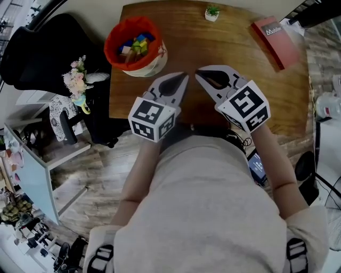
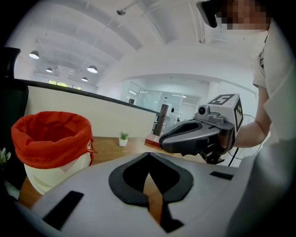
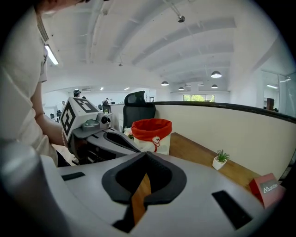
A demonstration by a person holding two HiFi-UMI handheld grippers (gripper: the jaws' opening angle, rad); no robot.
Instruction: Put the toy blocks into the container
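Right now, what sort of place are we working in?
Probably an open-plan office: a wooden desk, a black office chair beside it, and glass partitions and ceiling lights beyond.

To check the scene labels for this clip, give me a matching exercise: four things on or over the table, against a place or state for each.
1 container
2 potted plant
3 red book
4 right gripper

A shut, empty
B far right corner of the table
C holds coloured blocks
D far edge, middle

Pairs: 1-C, 2-D, 3-B, 4-A
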